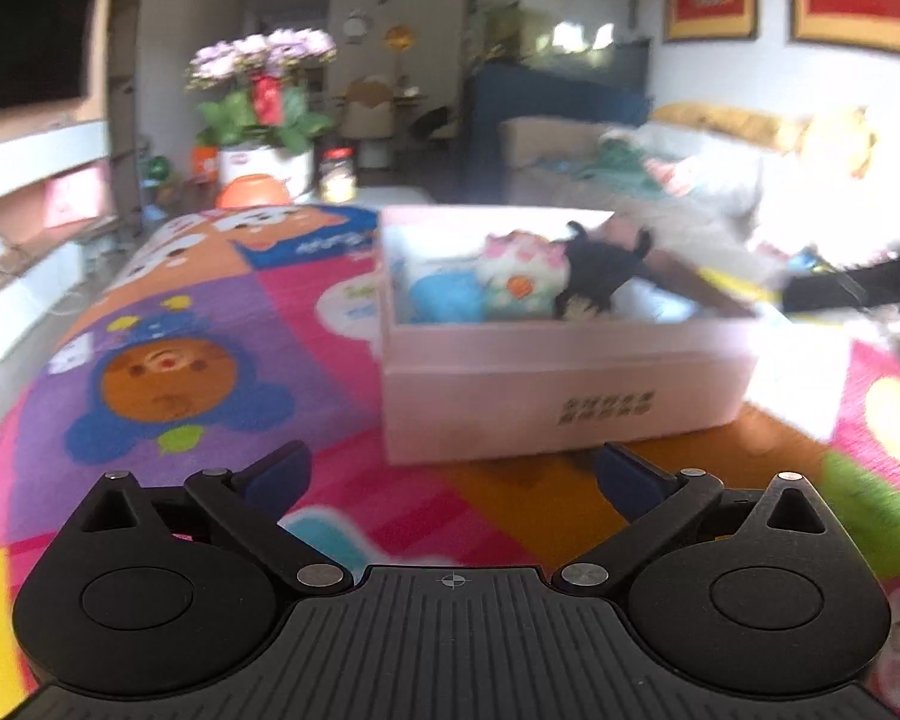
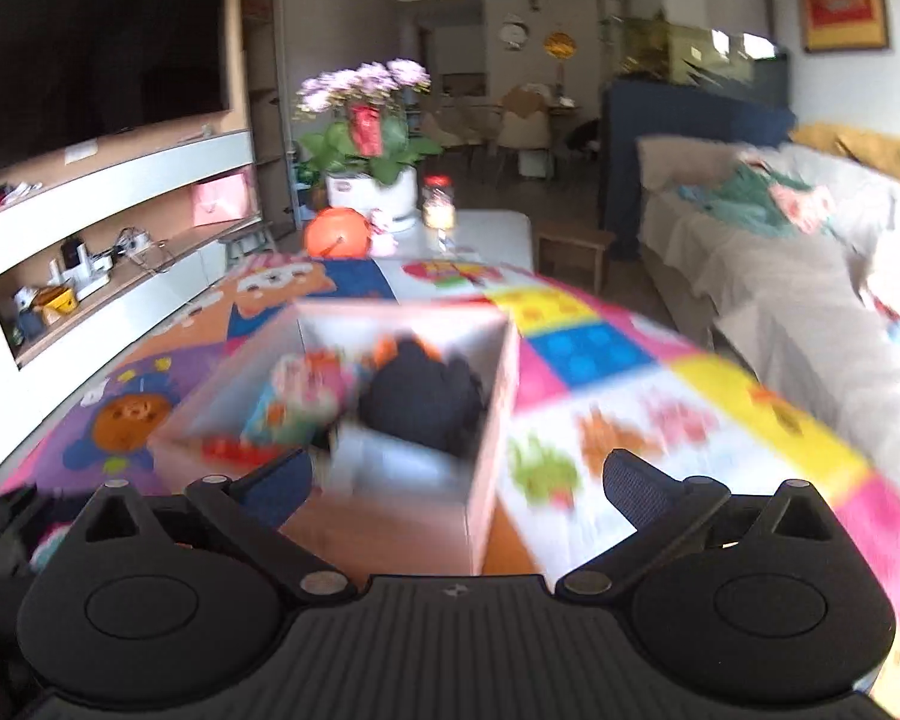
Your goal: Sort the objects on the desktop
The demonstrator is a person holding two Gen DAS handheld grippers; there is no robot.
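Landmark: the pink box, resting on the colourful cartoon mat.

Left gripper: jaws spread wide, nothing between them, positioned just short of the box's near wall.

Right gripper: jaws likewise spread wide and empty, positioned at the box's near corner, above the mat.

Inside the box: a black plush toy toward the right side, a pink-and-white plush toy touching it on the left, and a blue item further left.

Beyond the box: an orange bowl, a potted flowering plant and a jar. A sofa stands to the right of the box.
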